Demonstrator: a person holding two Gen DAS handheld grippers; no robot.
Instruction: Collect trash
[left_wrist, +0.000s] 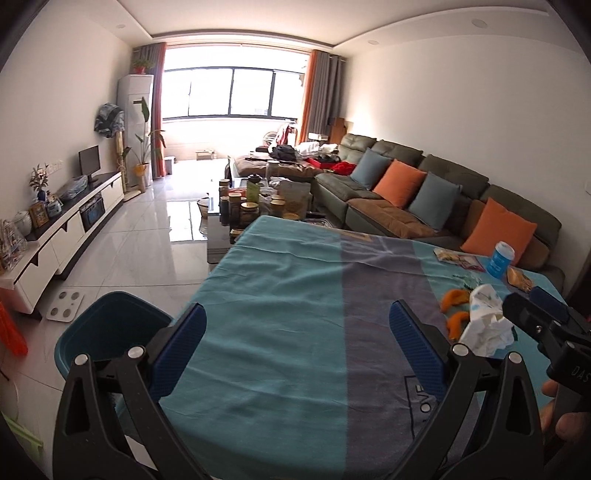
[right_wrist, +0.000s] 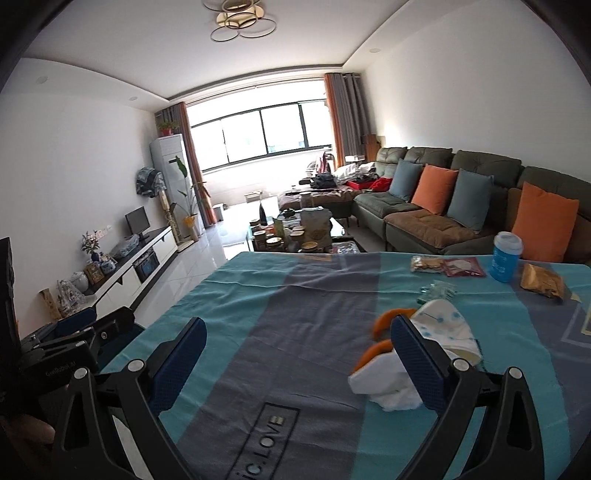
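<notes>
**Both tongs wide open over the bench, trash to the right**

Left wrist view: the left tongs (left_wrist: 297, 328) stand spread wide, blue pads apart and holding nothing, over the teal and grey cloth of the bench (left_wrist: 277, 295). The crumpled tissue (left_wrist: 487, 328) lies to the right of the right-hand pad, apart from it, with the orange peel (left_wrist: 456, 297) just beyond and touching the tissue. Farther back sit a blue cup (left_wrist: 499, 259) and some snack wrappers (left_wrist: 460, 258). A teal bin (left_wrist: 107, 325) stands on the floor beside the bench, partly hidden behind the left-hand pad. The right tongs (left_wrist: 535, 306) enter at the right edge, cut off, close beside the tissue; a thumb shows below.

Right wrist view: the right tongs (right_wrist: 297, 332) are likewise fully spread and empty. The tissue (right_wrist: 384, 384) sits right against the right-hand pad, which hides part of it and part of the peel (right_wrist: 384, 321); whether they touch cannot be told. The left tongs (right_wrist: 92, 325) are at the left edge, dim and hard to make out
</notes>
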